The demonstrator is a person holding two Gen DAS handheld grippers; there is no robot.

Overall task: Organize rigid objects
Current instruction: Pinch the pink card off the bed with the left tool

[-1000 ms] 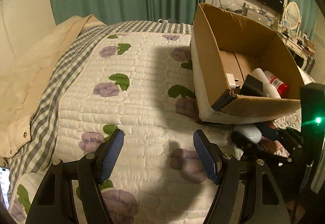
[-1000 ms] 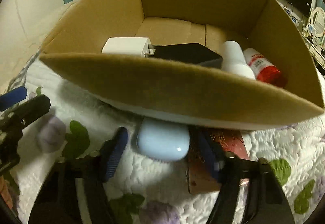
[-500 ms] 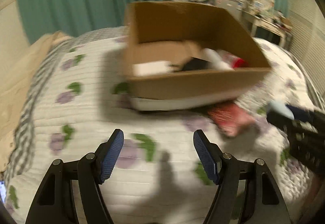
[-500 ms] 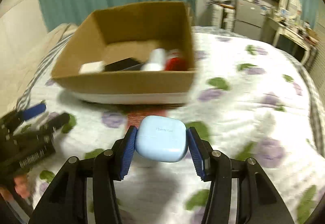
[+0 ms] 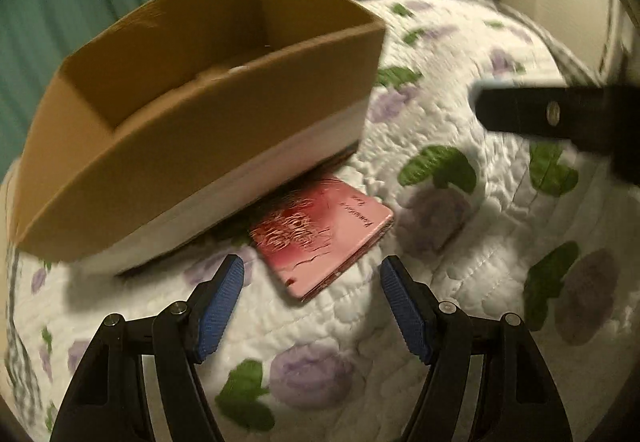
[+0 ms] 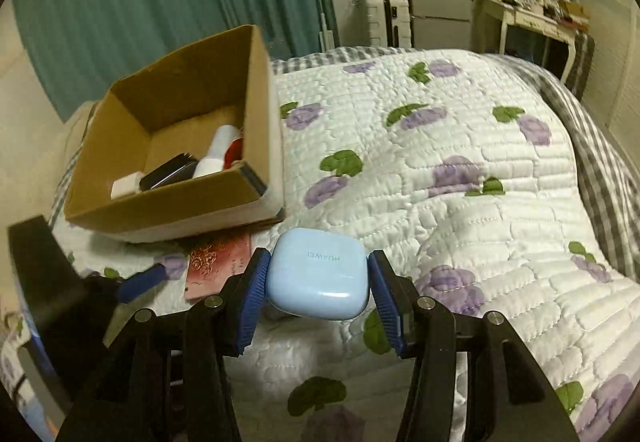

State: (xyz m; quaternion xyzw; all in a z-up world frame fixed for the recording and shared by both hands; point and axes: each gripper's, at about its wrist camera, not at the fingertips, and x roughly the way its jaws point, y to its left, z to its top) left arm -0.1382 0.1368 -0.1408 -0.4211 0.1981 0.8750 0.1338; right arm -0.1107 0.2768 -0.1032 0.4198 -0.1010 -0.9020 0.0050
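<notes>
My right gripper (image 6: 316,288) is shut on a light blue earbud case (image 6: 318,280) and holds it in the air above the quilt. The cardboard box (image 6: 168,217) stands to its left with a white bottle (image 6: 214,155), a black device (image 6: 168,171) and a small white block (image 6: 124,187) inside. A pink-red booklet (image 5: 320,238) lies on the quilt, partly tucked under the box (image 5: 192,145). My left gripper (image 5: 310,292) is open just in front of the booklet, nothing between its fingers. The right gripper's arm (image 5: 560,113) shows at the right of the left wrist view.
The bed is covered by a white quilt (image 6: 440,161) with purple flowers and a grey checked blanket (image 6: 600,161) at its far edge. Teal curtains (image 6: 160,1), a small fridge (image 6: 436,9) and a white desk (image 6: 532,25) stand beyond the bed.
My right gripper took the blue case from in front of the box and lifted it away. My left gripper swung across to face the booklet under the box.
</notes>
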